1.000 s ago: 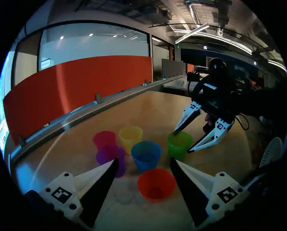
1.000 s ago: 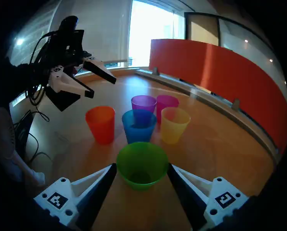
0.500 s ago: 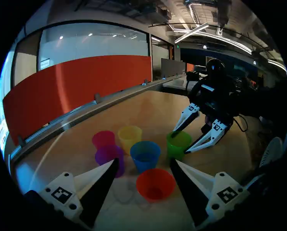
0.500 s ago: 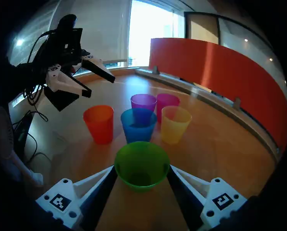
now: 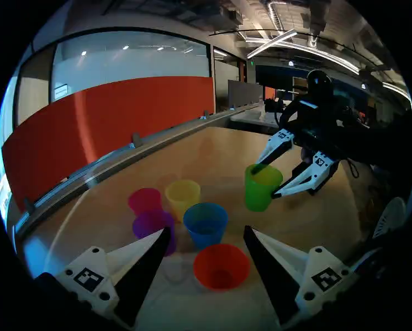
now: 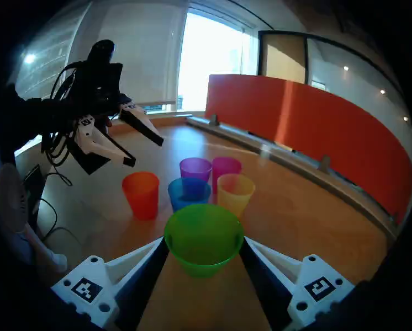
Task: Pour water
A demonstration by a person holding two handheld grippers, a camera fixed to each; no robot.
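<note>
**deskjockey:** what's the rig looking at right now? where's the cup?

**me:** Going left to right off my left tongs [image 5: 205, 229]: they're spread wide, gripping nothing. Just past the left fingertip sits the translucent purple plastic cup [image 5: 153, 226], with the magenta plastic cup [image 5: 145, 199] right behind it. Ahead of the gap is the yellow plastic cup [image 5: 182, 196], and nearer, just off the tips, the blue plastic cup [image 5: 205, 223]. The orange plastic cup [image 5: 221, 267] stands upright between the two fingers, closer to the right one. I can't tell if that finger brushes it. All five are bunched on the pale wooden tabletop [image 5: 217, 154].

**deskjockey:** and the green one?

**me:** Farther out, ahead and right of the left tongs. My right tongs [image 5: 264, 182] have the translucent green plastic cup [image 5: 258, 196] pinched, one finger on each side of its wall, upright, mouth up. In the right gripper view it sits tight between my fingers near the tips, with the other five beyond it and the left tongs hanging open over by the orange one. Can't tell if its base touches the wood, or whether there's water in it. A long red partition panel [image 5: 112, 121] runs along the table edge, off to the left of my left tongs.
</note>
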